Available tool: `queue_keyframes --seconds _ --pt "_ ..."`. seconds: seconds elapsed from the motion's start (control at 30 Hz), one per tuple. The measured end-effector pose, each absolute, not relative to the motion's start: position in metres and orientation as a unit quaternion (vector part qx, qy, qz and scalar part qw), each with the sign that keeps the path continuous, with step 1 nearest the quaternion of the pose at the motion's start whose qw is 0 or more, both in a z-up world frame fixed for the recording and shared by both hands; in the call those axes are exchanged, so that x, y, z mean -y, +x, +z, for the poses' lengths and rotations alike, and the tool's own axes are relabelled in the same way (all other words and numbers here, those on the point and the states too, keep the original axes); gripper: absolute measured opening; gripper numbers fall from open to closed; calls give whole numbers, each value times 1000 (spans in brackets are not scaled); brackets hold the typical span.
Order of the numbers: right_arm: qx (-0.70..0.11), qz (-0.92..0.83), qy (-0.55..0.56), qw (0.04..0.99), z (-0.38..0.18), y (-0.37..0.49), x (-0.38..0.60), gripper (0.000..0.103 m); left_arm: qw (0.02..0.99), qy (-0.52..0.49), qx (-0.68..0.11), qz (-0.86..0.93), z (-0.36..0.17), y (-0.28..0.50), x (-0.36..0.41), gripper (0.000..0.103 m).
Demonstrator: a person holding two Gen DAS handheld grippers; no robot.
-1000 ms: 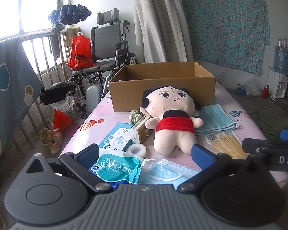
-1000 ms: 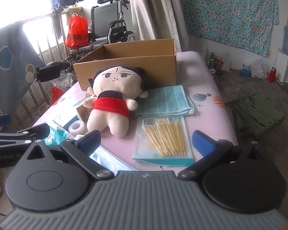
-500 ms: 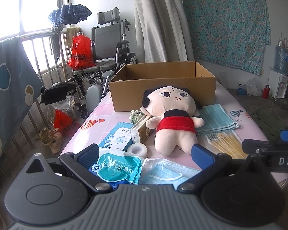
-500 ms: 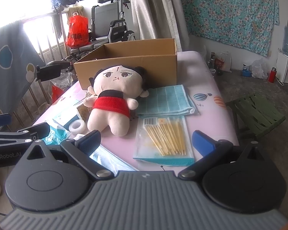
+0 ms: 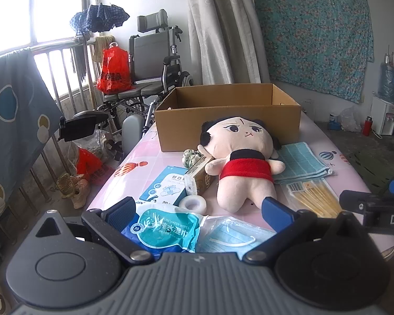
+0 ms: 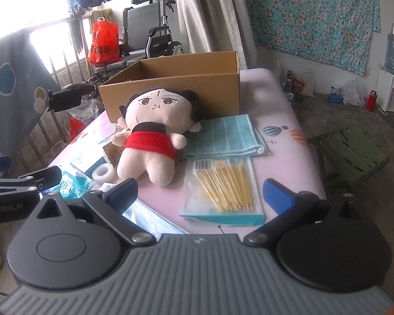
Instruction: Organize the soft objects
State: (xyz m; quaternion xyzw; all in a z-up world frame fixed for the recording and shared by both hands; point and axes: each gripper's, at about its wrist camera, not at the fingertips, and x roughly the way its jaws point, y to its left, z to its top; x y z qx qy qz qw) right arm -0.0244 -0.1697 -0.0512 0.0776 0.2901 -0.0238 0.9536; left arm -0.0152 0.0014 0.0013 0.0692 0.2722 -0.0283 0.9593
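A plush doll (image 5: 239, 157) (image 6: 155, 134) with a red top lies on its back on the pink table, head against an open cardboard box (image 5: 228, 115) (image 6: 176, 84). A folded teal towel (image 5: 299, 162) (image 6: 226, 136) lies to its right. A green scrunchie (image 5: 190, 157) sits by the doll's arm. My left gripper (image 5: 198, 211) is open, low at the near edge over a wet-wipes pack (image 5: 168, 229) and face masks (image 5: 233, 236). My right gripper (image 6: 199, 194) is open above a pack of yellow sticks (image 6: 223, 186), holding nothing.
A tape roll (image 5: 192, 204), a small carton (image 5: 198, 178) and a plaster box (image 5: 162, 186) lie left of the doll. A wheelchair (image 5: 149, 65) and red bag (image 5: 113, 71) stand behind the table. A green stool (image 6: 349, 155) is on the floor to the right.
Both grippers have drifted very slightly; the table's objects look the same and neither gripper has opened or shut.
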Motion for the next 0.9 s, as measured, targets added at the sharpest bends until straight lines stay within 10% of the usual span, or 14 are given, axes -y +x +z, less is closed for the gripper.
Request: queue_keyframes --seconds 0.9 --pt "-293 -25 80 953 -51 -24 170 102 958 74 -276 -33 -1 -16 4 103"
